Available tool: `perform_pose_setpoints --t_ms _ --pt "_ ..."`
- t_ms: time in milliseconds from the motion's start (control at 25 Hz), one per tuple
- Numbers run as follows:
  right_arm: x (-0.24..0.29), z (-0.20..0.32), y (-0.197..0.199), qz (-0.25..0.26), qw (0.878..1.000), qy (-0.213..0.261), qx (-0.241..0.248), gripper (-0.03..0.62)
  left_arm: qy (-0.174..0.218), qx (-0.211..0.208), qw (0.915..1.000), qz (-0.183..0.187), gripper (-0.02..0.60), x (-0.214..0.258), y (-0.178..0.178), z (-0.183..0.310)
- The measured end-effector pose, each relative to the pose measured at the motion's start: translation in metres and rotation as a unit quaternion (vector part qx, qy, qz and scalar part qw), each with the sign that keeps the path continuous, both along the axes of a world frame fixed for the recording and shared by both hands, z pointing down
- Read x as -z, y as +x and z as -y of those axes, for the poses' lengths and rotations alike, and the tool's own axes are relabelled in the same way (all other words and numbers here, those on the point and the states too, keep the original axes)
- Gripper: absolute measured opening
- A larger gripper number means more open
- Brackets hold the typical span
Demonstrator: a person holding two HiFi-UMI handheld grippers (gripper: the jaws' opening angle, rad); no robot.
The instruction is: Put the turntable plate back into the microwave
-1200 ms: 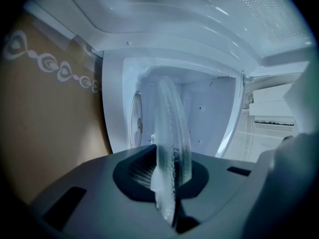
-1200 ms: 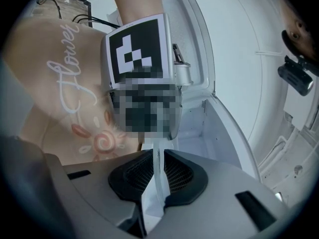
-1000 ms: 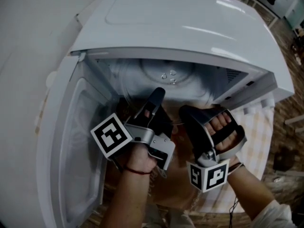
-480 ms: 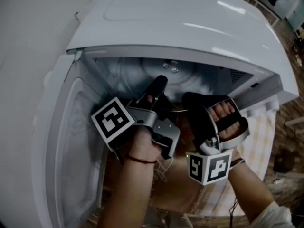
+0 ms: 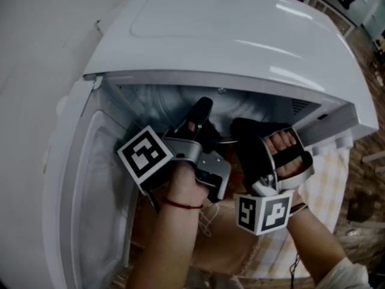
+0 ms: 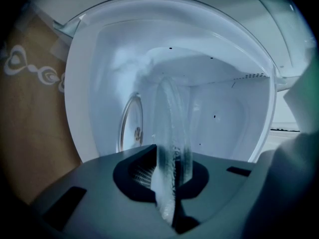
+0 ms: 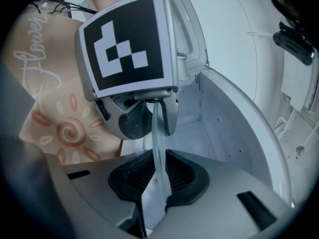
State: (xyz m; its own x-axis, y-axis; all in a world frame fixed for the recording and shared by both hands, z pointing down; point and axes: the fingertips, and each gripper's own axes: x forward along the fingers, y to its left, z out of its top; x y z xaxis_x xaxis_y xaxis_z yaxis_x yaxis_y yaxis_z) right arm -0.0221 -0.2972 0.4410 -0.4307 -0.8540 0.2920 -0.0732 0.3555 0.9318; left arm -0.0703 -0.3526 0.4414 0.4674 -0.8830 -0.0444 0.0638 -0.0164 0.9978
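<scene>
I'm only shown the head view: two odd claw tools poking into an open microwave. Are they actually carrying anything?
Observer: Yes. The left gripper view shows the left gripper shut on the rim of a clear glass turntable plate.
Operator: And the other claw?
Observer: The right gripper view shows the right gripper shut on that plate's rim too, with the left one's jaws on it just beyond.
Operator: Is it inside yet?
Observer: The left gripper view shows the plate reaching into the microwave cavity, beside a round ring on one inner surface.
</scene>
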Motion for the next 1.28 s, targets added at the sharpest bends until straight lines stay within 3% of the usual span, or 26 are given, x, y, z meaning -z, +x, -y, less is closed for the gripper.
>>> perform_pose_setpoints --t_ms 200,280,400,520,720,880,1280 --pt "-0.001 -0.006 0.0 0.004 1.0 -0.018 0.007 0.078 0.007 0.002 1.0 -0.006 0.015 0.002 0.001 0.002" --pt "-0.004 -0.01 0.0 -0.005 1.0 -0.024 0.011 0.13 0.012 0.005 0.9999 -0.004 0.015 0.003 0.0 0.003" --pt "-0.003 -0.009 0.0 -0.017 1.0 -0.019 0.008 0.14 0.017 0.006 0.9998 0.004 0.015 0.004 0.0 0.007" --pt "0.004 -0.006 0.0 -0.022 1.0 -0.007 0.006 0.069 0.018 0.003 0.9998 0.009 0.015 0.004 0.0 0.008" --pt "0.006 -0.005 0.001 -0.031 1.0 0.005 0.004 0.057 0.012 0.002 0.9998 0.015 0.022 0.003 0.0 0.009" --pt "0.003 -0.001 0.002 -0.019 1.0 -0.004 -0.012 0.054 0.002 0.001 0.9997 0.024 0.052 0.002 0.001 0.013" --pt "0.005 0.013 0.001 -0.011 0.999 -0.019 -0.028 0.052 -0.032 0.006 0.9993 0.018 0.054 -0.001 0.001 0.025"
